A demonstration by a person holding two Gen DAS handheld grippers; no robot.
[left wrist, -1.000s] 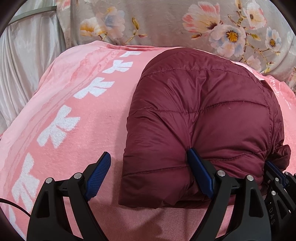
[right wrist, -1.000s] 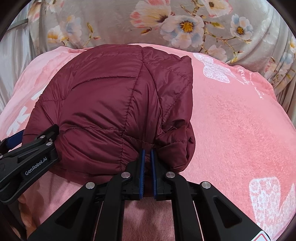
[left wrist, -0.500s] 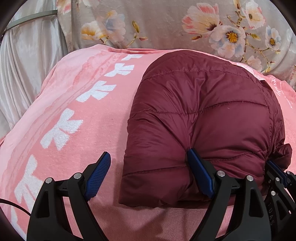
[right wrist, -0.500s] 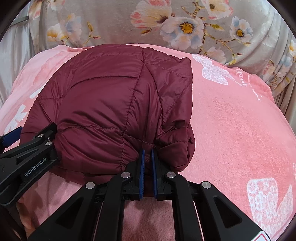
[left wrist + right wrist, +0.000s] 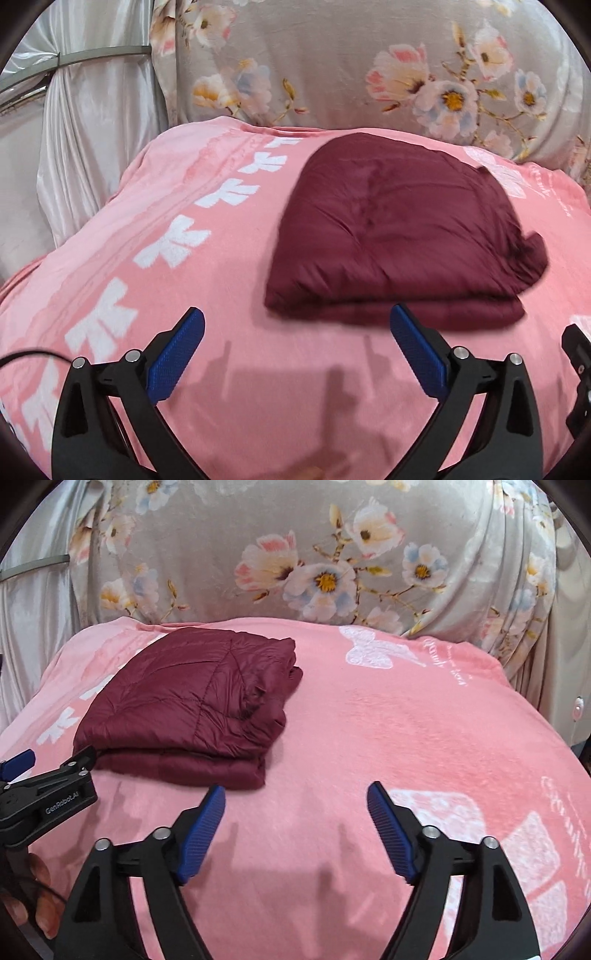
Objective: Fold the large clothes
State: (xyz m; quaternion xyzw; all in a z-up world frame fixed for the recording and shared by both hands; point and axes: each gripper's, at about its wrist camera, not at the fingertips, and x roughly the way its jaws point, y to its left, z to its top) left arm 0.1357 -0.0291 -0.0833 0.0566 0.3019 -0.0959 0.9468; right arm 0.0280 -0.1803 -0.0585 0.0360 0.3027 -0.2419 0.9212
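A maroon quilted puffer jacket (image 5: 399,236) lies folded into a compact stack on the pink blanket (image 5: 192,206); it also shows in the right wrist view (image 5: 192,709). My left gripper (image 5: 295,317) is open and empty, just short of the jacket's near edge. My right gripper (image 5: 295,794) is open and empty, to the right of the jacket's near corner. The left gripper's body (image 5: 48,797) shows at the left of the right wrist view.
A grey floral cloth (image 5: 369,74) hangs behind the pink blanket (image 5: 424,720). A silvery curtain (image 5: 85,140) hangs at the left. The blanket has white butterfly prints (image 5: 373,650) at the right.
My right gripper has let go of the jacket and opened. Both grippers have pulled back and up from the jacket, which now lies flat and folded.
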